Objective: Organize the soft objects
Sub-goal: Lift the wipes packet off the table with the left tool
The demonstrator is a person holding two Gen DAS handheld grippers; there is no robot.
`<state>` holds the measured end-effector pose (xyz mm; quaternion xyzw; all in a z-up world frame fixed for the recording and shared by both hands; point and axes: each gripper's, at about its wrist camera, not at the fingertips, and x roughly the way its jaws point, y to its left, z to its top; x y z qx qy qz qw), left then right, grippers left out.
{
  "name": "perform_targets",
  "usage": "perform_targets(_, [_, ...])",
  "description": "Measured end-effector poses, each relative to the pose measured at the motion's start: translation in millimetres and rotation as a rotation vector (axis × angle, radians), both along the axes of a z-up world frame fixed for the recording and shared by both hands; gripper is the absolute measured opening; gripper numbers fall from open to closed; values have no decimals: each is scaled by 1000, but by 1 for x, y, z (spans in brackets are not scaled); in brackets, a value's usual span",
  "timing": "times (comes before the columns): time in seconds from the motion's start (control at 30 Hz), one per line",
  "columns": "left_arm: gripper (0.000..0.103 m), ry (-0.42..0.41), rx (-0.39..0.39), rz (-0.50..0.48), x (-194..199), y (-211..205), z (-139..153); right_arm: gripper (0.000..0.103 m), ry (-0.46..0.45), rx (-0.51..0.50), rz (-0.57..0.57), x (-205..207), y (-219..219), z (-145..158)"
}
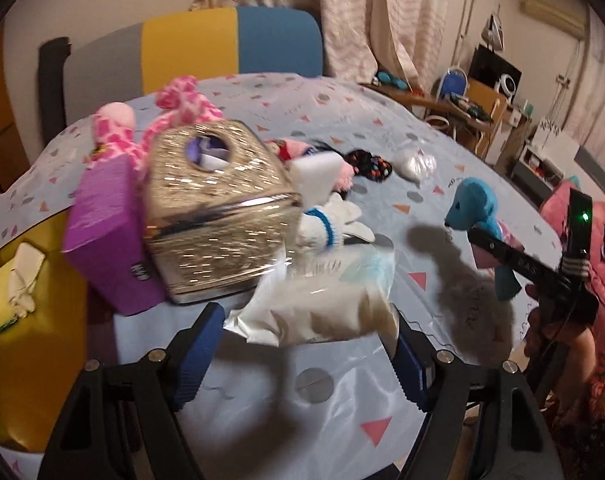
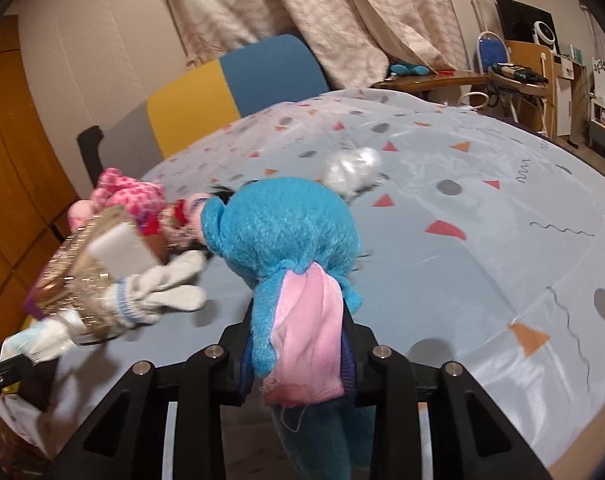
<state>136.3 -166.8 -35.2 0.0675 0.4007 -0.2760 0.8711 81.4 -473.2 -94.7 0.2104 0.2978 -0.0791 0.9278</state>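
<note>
The right gripper (image 2: 298,344) is clamped on the pink cloth and body of a fuzzy blue plush toy (image 2: 282,236), lifted off the patterned light-blue tablecloth (image 2: 482,216), presumably to carry it to the other soft things. The left gripper (image 1: 302,344), jaws wide, pinches a crinkly clear plastic packet (image 1: 314,312) between its blue pads above the table's near edge. Both tilt forward and down. A glittery gold tissue box (image 1: 214,208) and a white knit glove (image 1: 334,220) crowd the table's left side.
</note>
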Motion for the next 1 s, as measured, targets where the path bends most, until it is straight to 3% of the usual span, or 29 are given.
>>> perform_targets(0.1, [65,2,-19,23,-2,20,7,33,-16,-11,28,-5,20,10])
perform_targets(0.13, [47,11,-29,29,-2,26,7,33,-25,-9,43,-8,28,14])
perform_targets(0.23, [44,24,-41,47,0,45,5,33,-21,-27,62,-10,46,19])
perform_targets(0.3, [53,49,-55,29,3,50,-1,33,-11,-30,64,-11,55,18])
perform_targets(0.37, [101,56,-42,26,0,53,-13,33,8,-23,59,-10,59,14])
perform_targets(0.53, [103,142,-134,54,-9,66,-35,33,17,15,69,-16,66,11])
perform_targets(0.67, [103,156,-28,18,-16,47,-54,33,5,29,82,-18,69,12])
perform_targets(0.77, [103,107,123,22,-18,26,-68,33,2,56,86,-18,69,10])
perform_targets(0.93, [103,161,109,42,-4,14,-79,33,12,27,120,-16,81,9])
perform_targets(1.0, [103,136,132,39,-4,6,-79,33,15,22,136,-14,86,8])
